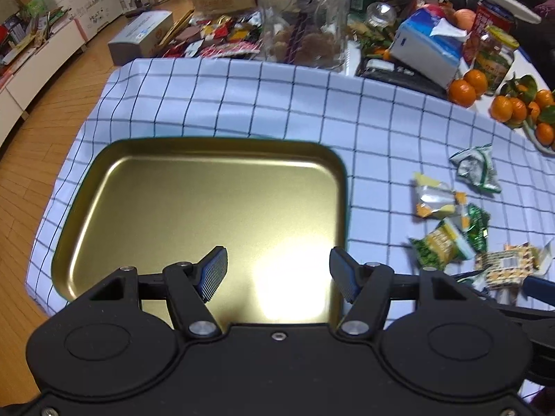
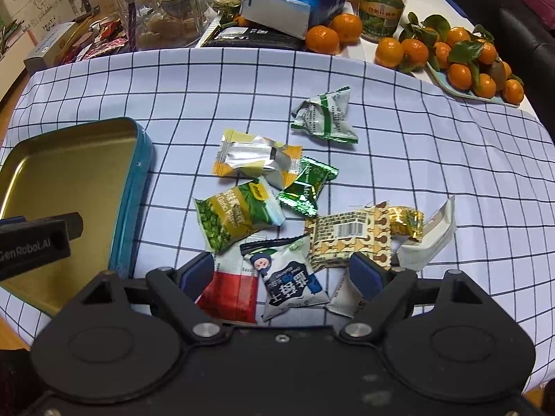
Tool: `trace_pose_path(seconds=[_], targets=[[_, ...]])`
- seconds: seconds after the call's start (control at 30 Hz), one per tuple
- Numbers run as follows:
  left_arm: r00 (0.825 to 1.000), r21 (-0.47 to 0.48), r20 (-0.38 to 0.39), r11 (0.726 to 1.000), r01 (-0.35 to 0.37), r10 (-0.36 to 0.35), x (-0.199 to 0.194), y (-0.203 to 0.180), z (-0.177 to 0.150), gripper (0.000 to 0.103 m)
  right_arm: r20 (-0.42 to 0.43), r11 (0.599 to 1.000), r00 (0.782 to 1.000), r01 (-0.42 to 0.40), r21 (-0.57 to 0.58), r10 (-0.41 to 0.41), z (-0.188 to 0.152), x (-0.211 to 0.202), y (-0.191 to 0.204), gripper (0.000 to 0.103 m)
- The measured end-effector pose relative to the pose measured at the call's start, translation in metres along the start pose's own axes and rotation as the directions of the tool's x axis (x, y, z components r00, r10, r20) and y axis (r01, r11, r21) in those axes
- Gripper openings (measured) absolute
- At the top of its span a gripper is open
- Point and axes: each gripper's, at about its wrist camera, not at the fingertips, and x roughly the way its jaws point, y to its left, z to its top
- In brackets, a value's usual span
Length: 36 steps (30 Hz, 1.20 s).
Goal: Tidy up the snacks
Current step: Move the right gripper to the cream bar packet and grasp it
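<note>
A gold-lined blue tin tray (image 1: 145, 187) lies empty on the checked cloth; it also shows at the left of the right wrist view (image 2: 135, 187). My left gripper (image 1: 277, 274) is open and empty above the tray's near end. Several wrapped snacks lie in a pile to the tray's right: a green pea pack (image 2: 236, 218), a yellow-silver pack (image 2: 253, 156), a white-green pack (image 2: 326, 114), a barcode pack (image 2: 347, 239). My right gripper (image 2: 281, 277) is open, low over the pile, its jaws on either side of a white-blue pack (image 2: 291, 280) and a red-white pack (image 2: 232, 294).
The back of the table holds glass jars (image 1: 301, 17), a tissue box (image 1: 430, 45), a jar of pickles (image 2: 381, 3) and a plate of tangerines (image 2: 464, 62). The wooden floor (image 1: 41, 111) drops off to the left of the cloth edge.
</note>
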Motion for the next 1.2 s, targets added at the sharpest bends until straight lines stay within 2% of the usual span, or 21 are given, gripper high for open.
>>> trace_pose_path(seconds=[0.13, 0.33, 0.6, 0.83, 0.97, 1.07, 1.13, 1.2], targets=[[0.999, 0.013, 0.049, 1.000, 0.016, -0.016, -0.011, -0.008, 0.005, 0.067, 0.003, 0.999, 0.999, 0.035, 0.015, -0.035, 0.004, 0.000, -0.014, 0.089], [0.995, 0.051, 0.069, 0.997, 0.063, -0.066, -0.016, -0.024, 0.009, 0.067, 0.035, 0.988, 0.994, 0.098, 0.121, -0.103, 0.010, -0.003, -0.058, 0.095], [0.988, 0.145, 0.015, 0.978, 0.148, -0.151, -0.014, -0.058, 0.002, 0.067, 0.039, 0.956, 0.988, 0.137, 0.258, -0.152, 0.013, -0.008, -0.114, 0.096], [0.984, 0.218, -0.027, 0.960, 0.177, -0.176, -0.006, -0.077, -0.009, 0.067, -0.008, 0.947, 0.997, 0.079, 0.311, -0.081, 0.007, -0.004, -0.138, 0.090], [0.979, 0.213, -0.080, 0.956, 0.200, -0.187, 0.003, -0.077, -0.013, 0.066, -0.033, 0.940, 0.998, 0.056, 0.336, -0.048, 0.006, 0.002, -0.139, 0.086], [0.980, 0.207, -0.088, 0.959, 0.196, -0.181, 0.004, -0.077, -0.014, 0.066, -0.046, 0.928, 0.999, 0.023, 0.372, -0.007, 0.006, 0.006, -0.141, 0.084], [0.979, 0.204, -0.086, 0.958, 0.199, -0.185, 0.003, -0.076, -0.012, 0.066, -0.045, 0.917, 0.999, 0.008, 0.400, 0.011, 0.006, 0.009, -0.143, 0.073], [0.979, 0.201, -0.084, 0.959, 0.200, -0.187, 0.002, -0.076, -0.011, 0.066, -0.059, 0.902, 0.998, 0.027, 0.431, -0.002, 0.006, 0.013, -0.145, 0.070]])
